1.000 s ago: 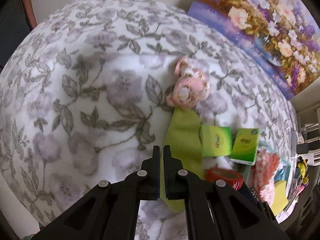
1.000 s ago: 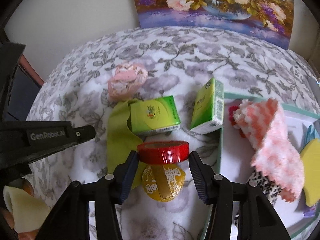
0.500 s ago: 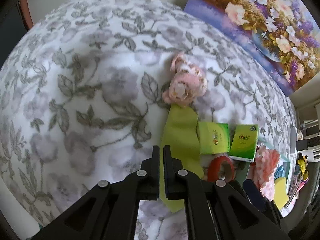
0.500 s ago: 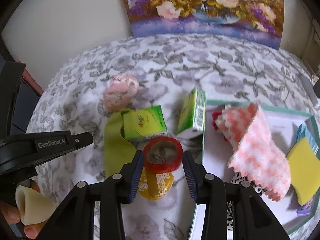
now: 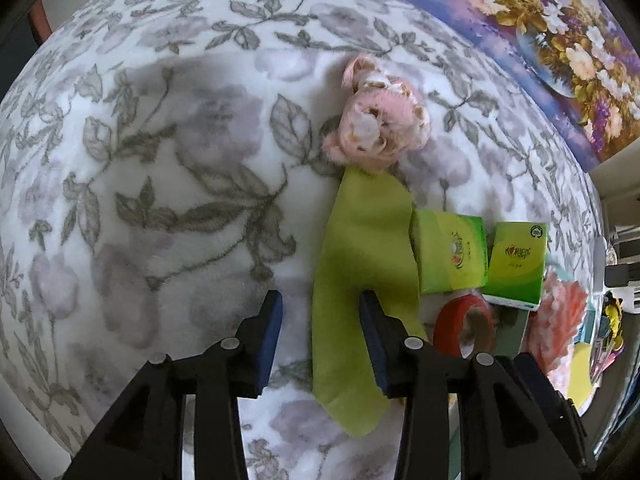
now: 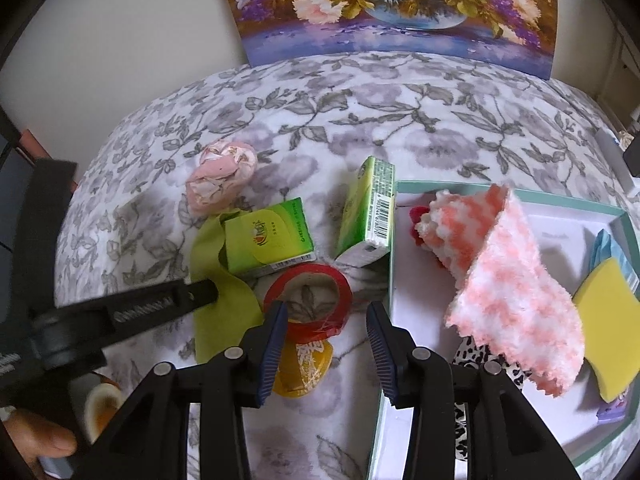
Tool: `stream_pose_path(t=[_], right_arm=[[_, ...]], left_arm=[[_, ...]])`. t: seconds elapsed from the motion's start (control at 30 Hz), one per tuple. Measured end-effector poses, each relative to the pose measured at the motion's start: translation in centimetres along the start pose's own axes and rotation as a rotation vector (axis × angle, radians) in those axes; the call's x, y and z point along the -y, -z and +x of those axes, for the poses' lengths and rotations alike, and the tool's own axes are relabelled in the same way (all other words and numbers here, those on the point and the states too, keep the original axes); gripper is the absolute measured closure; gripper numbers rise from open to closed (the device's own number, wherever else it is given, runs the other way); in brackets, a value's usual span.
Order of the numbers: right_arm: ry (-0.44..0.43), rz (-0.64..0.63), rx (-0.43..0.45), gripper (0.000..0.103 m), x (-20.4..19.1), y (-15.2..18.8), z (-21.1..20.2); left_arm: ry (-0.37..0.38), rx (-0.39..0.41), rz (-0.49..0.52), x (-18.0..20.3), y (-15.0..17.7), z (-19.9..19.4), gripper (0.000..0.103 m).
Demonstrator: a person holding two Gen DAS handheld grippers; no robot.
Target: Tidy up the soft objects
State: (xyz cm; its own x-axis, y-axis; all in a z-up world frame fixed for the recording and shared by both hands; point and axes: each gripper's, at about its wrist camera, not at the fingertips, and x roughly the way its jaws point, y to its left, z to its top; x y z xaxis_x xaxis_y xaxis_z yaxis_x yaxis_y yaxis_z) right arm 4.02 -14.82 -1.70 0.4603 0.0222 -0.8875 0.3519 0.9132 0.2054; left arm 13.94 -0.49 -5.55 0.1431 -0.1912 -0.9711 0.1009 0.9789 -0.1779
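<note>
I have the sock (image 6: 508, 280) and sponge (image 6: 608, 320) boxed (image 6: 560, 197), while cloth (image 5: 360, 264), tissues (image 6: 268, 236) and tape (image 6: 308, 300) wait on the bed (image 5: 160, 160), left gripper (image 5: 320, 332) jaws opening over the cloth, right gripper (image 6: 326, 340) jaws part open, empty.

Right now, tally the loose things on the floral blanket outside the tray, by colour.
Green: 3, tissue pack, second tissue pack, green cloth strip
Red: 1, tape roll
Pink: 1, rolled pink cloth
Yellow: 1, round packet
Total: 6
</note>
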Motion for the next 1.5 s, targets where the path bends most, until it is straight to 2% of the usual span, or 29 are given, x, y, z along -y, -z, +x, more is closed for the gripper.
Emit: stream_pose_path(t=[0.03, 0.1, 0.27, 0.33, 0.4, 0.47, 0.6, 0.7, 0.8, 0.87, 1.0, 1.13, 1.27, 1.43, 1.5], right_arm=[[0.002, 0.003, -0.002, 0.056, 0.1, 0.0, 0.0], [0.007, 0.009, -0.008, 0.045, 0.3, 0.0, 0.1], [0.017, 0.019, -0.013, 0.044, 0.6, 0.0, 0.3], [0.019, 0.022, -0.015, 0.044, 0.7, 0.1, 0.3], [0.024, 0.022, -0.018, 0.044, 0.7, 0.1, 0.4], [0.031, 0.018, -0.022, 0.044, 0.7, 0.1, 0.5], [0.035, 0.018, -0.028, 0.043, 0.8, 0.2, 0.7], [0.037, 0.021, -0.028, 0.043, 0.9, 0.2, 0.7], [0.037, 0.017, -0.027, 0.038, 0.9, 0.2, 0.8], [0.029, 0.010, -0.025, 0.037, 0.6, 0.2, 0.7], [0.017, -0.009, -0.014, 0.029, -0.2, 0.2, 0.7], [0.024, -0.029, -0.025, 0.022, -0.7, 0.3, 1.3], [0.038, -0.041, -0.035, 0.018, -1.0, 0.3, 1.6], [0.041, -0.044, 0.041, 0.001, -0.8, -0.3, -0.6], [0.018, -0.027, 0.047, 0.001, -0.6, -0.5, -1.0]], left_arm=[[-0.004, 0.013, 0.012, 0.2, 0.0, -0.1, 0.055], [-0.009, 0.014, 0.027, 0.5, 0.1, 0.0, 0.053], [-0.020, 0.010, 0.071, 1.3, 0.5, 0.1, 0.054], [-0.003, 0.006, 0.073, 1.5, 0.5, 0.1, 0.061], [0.015, 0.003, 0.081, 2.1, 0.5, 0.4, 0.079], [0.035, -0.002, 0.085, 2.5, 0.6, 0.6, 0.091], [0.056, -0.011, 0.072, 2.7, 0.7, 1.0, 0.098], [0.084, -0.018, 0.035, 2.0, 0.5, 0.8, 0.099], [0.103, -0.010, -0.009, 0.7, 0.4, -0.2, 0.099], [0.088, 0.024, -0.022, 0.3, 0.1, -1.4, 0.099], [0.064, 0.100, -0.050, -0.3, -0.2, -4.2, 0.099], [0.074, 0.128, -0.083, -1.5, -0.7, -5.9, 0.099], [0.087, 0.127, -0.090, -1.6, -0.7, -6.4, 0.099], [0.105, 0.095, -0.115, -2.2, -0.5, -5.8, 0.099], [0.110, 0.094, -0.122, -2.5, -0.4, -6.0, 0.099]])
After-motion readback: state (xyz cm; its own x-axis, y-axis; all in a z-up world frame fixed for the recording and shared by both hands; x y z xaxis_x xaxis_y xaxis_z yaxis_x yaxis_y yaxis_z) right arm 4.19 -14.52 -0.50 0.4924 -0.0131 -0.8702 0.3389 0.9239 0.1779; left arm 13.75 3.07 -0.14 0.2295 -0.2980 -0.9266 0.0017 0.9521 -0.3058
